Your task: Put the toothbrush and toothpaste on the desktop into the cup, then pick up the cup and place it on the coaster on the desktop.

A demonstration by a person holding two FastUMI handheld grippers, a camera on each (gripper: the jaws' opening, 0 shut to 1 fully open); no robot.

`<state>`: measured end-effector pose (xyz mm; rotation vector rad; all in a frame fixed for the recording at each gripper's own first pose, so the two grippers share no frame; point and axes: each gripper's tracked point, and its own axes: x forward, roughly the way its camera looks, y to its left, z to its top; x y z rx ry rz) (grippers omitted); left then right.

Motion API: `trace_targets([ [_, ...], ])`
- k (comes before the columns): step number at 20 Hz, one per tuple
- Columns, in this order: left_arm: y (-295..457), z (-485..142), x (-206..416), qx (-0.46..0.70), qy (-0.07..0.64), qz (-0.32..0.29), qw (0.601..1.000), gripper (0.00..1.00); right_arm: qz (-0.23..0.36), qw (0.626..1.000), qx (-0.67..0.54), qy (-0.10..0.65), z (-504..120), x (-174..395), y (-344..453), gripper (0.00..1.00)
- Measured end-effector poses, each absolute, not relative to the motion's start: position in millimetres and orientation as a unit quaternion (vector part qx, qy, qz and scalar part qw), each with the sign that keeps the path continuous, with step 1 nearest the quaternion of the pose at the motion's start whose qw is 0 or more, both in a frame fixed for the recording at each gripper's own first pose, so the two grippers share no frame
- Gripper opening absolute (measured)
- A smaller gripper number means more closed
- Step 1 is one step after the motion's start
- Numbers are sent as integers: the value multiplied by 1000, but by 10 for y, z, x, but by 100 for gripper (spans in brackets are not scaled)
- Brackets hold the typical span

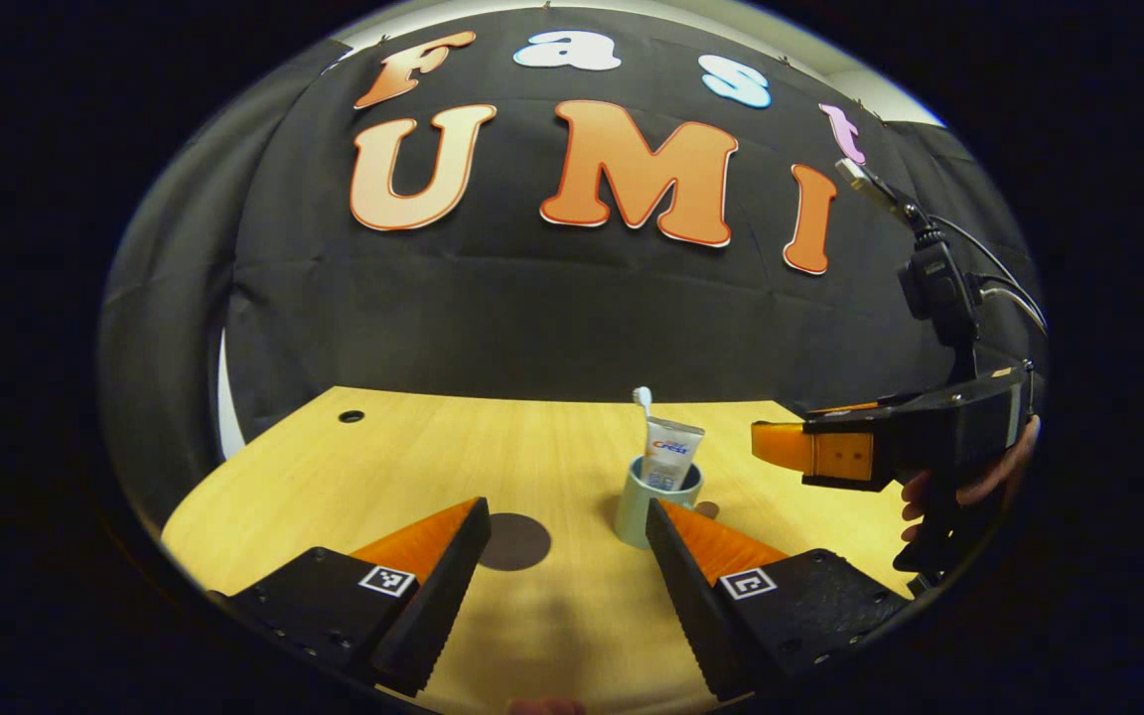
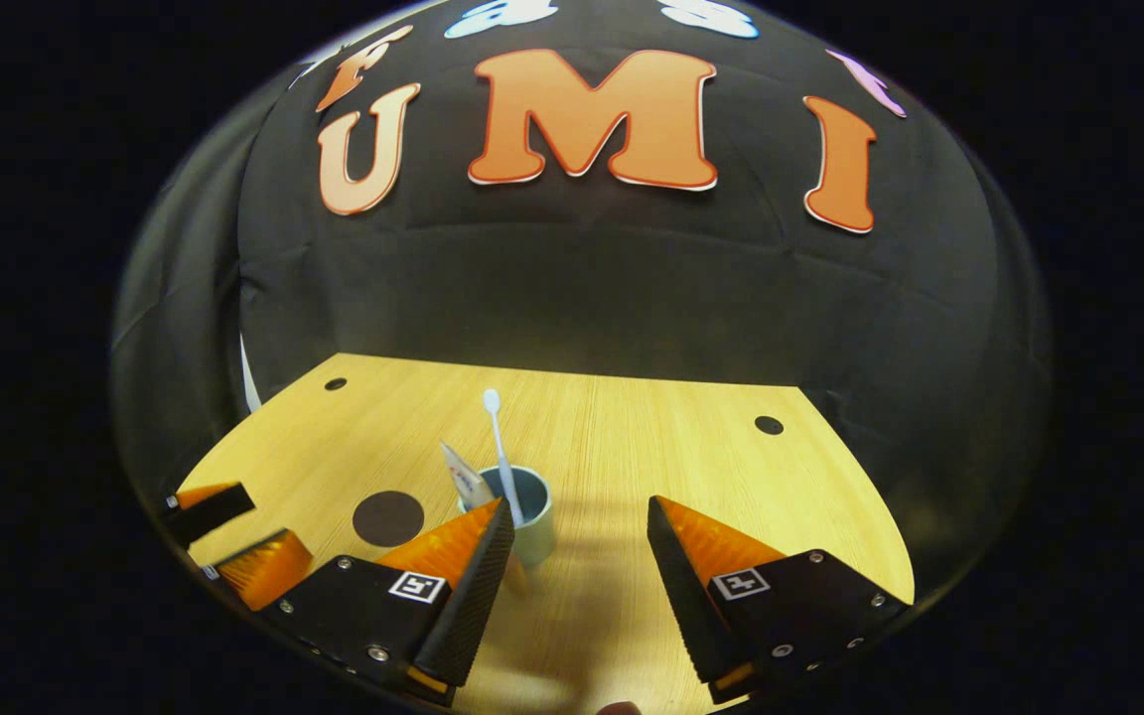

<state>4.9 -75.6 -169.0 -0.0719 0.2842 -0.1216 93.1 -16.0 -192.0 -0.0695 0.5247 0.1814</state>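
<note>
Brush [image 2: 496, 437] and paste [image 1: 671, 453] stand in the cup [image 2: 530, 516] on the bench [image 2: 632, 437], coaster [image 2: 388, 517] at its 9 o'clock. Both grippers [image 1: 562, 556] [image 2: 577, 556] are spread, empty. A high or off-centre grasp could tip the cup, spilling both.

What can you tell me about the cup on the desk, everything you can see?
The cup is a small, pale blue-grey cylinder, smooth and glossy like ceramic or plastic, with no visible handle. It stands upright on the wooden desktop, beside the dark round coaster, not on it. The toothbrush and toothpaste stand inside, leaning on its rim.
</note>
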Motion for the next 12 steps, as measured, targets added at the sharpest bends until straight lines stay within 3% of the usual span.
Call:
trace_targets([
  [5, -232, -1413, 125, -19, 131, -32, 991, 95, 121, 940, -60, 314, -2040, 883, 162, 85],
  [12, 144, -1281, 215, -20, 131, -14, 991, 95, 114, 899, -35, 422, -2506, 983, 374, 86],
])
